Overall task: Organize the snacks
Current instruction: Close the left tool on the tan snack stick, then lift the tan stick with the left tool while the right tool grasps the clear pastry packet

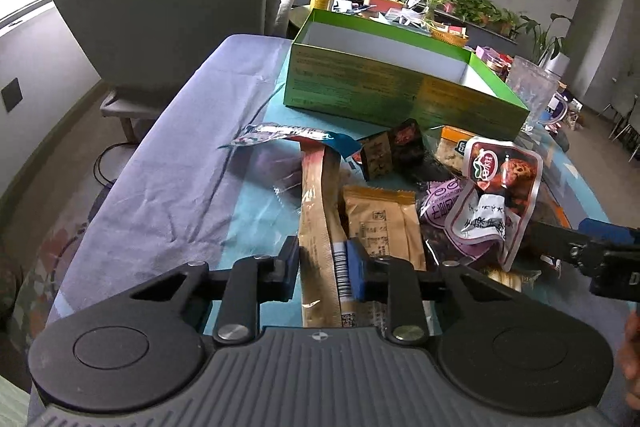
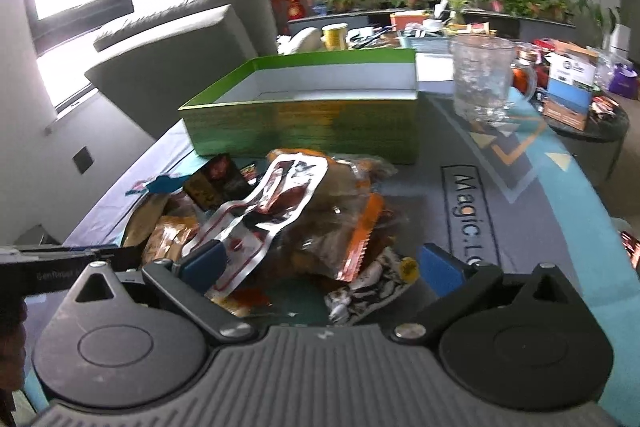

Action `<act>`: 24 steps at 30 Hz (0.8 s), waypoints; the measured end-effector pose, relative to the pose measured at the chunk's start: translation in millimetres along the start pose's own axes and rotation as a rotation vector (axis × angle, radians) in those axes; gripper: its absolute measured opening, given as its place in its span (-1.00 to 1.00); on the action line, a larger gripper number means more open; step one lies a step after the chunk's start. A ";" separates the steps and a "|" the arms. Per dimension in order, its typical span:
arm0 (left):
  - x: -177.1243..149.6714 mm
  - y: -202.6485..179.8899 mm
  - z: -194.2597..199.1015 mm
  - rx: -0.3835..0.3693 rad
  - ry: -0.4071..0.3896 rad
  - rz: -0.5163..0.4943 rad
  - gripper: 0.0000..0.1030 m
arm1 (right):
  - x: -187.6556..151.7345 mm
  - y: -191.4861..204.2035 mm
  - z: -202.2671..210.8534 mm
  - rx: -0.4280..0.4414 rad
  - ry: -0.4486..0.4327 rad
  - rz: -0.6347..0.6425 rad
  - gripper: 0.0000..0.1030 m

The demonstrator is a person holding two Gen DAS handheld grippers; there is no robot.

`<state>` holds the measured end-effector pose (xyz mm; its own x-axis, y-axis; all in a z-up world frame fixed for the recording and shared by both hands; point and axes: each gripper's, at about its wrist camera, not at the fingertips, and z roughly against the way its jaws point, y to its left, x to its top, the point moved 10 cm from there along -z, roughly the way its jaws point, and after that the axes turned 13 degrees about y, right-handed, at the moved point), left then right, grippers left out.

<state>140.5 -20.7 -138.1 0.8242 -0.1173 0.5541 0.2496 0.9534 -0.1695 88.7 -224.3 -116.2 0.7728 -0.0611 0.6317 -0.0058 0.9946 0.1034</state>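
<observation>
In the left wrist view my left gripper (image 1: pixel 322 269) is shut on a long tan snack packet (image 1: pixel 316 211), both pads pressing its sides near the barcode end. Beside it lie a brown square packet (image 1: pixel 380 223) and a purple packet (image 1: pixel 440 211). An open green box (image 1: pixel 360 87) (image 2: pixel 304 123) stands behind the pile, its white inside showing bare. My right gripper (image 2: pixel 322 263) is open, wide over the snack pile. A red-and-white packet (image 2: pixel 280 195) (image 1: pixel 496 187) leans on its left finger. An orange packet (image 2: pixel 360 227) lies between the jaws, clear of the right pad.
A glass mug (image 2: pixel 484 83) (image 1: pixel 532 87) stands right of the box. A small dark box (image 1: pixel 392 151) sits in front of the green one. The purple cloth (image 1: pixel 180 167) covers the table's left side. A grey armchair (image 1: pixel 168 7) stands beyond it.
</observation>
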 end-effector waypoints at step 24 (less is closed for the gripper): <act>-1.1 -15.7 39.4 -0.044 -0.066 -0.059 -0.57 | -18.7 -26.4 -10.2 -0.081 0.040 0.019 0.19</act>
<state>115.7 -24.6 -104.0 0.7727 -0.1527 0.6161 0.3200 0.9320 -0.1703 80.9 -248.6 -138.5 0.7980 -0.0407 0.6013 0.0296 0.9992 0.0284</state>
